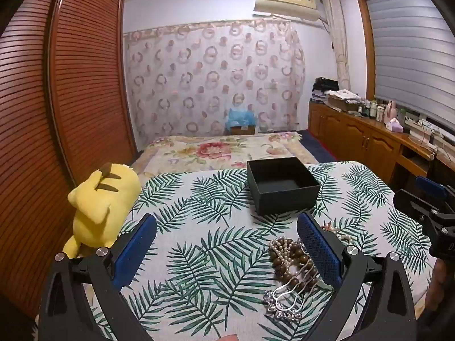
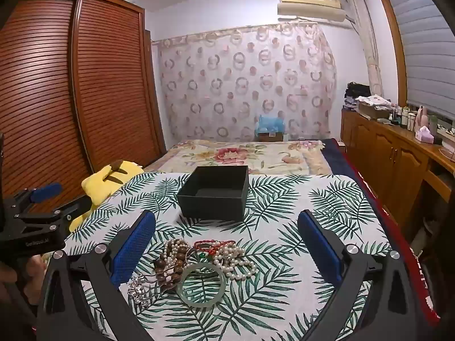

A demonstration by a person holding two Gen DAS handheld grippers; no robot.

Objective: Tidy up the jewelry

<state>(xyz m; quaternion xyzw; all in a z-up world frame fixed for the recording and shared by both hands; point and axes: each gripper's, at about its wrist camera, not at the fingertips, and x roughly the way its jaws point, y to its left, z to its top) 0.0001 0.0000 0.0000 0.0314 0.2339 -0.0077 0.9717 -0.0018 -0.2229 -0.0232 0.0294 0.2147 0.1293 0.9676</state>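
A pile of jewelry lies on the leaf-print table: a brown wooden bead bracelet (image 2: 170,267), a pearl strand (image 2: 236,261), a pale green jade bangle (image 2: 202,284), a red cord piece (image 2: 213,245) and a silver chain (image 2: 138,288). The beads (image 1: 290,261) and silver chain (image 1: 281,304) also show in the left wrist view. An open, empty black box (image 2: 216,191) (image 1: 281,184) stands behind the pile. My right gripper (image 2: 226,221) is open above the pile. My left gripper (image 1: 227,227) is open, left of the pile.
A yellow plush toy (image 1: 102,201) lies at the table's left edge. A flowered bed (image 2: 241,156) lies beyond the table. A wooden louvred wardrobe (image 1: 57,99) stands left. A wooden sideboard (image 2: 398,153) with bottles runs along the right.
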